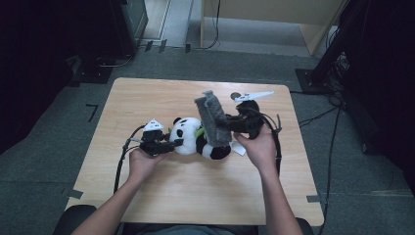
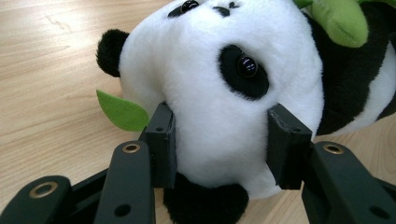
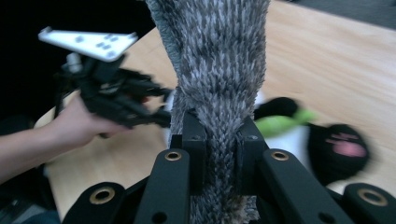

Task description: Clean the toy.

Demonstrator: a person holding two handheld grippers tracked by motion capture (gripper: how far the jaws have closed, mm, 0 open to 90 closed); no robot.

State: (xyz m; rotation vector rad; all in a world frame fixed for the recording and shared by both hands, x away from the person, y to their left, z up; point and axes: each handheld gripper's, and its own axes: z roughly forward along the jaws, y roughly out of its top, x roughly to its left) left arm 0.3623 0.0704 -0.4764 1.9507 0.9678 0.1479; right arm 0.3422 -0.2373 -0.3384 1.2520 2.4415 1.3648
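Left gripper view, frame centre: left tool [image 2: 219, 144] clamps the plush panda's [image 2: 224, 84] head; right tool [image 3: 223, 154] pinches a grey furry cloth [image 3: 219, 60].

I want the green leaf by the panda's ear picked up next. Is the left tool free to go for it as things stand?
Probably not yet. The left tool has its pads pressed into the panda's head, so it would have to let go first. The green leaf lies on the table beside one finger, with nothing over it.
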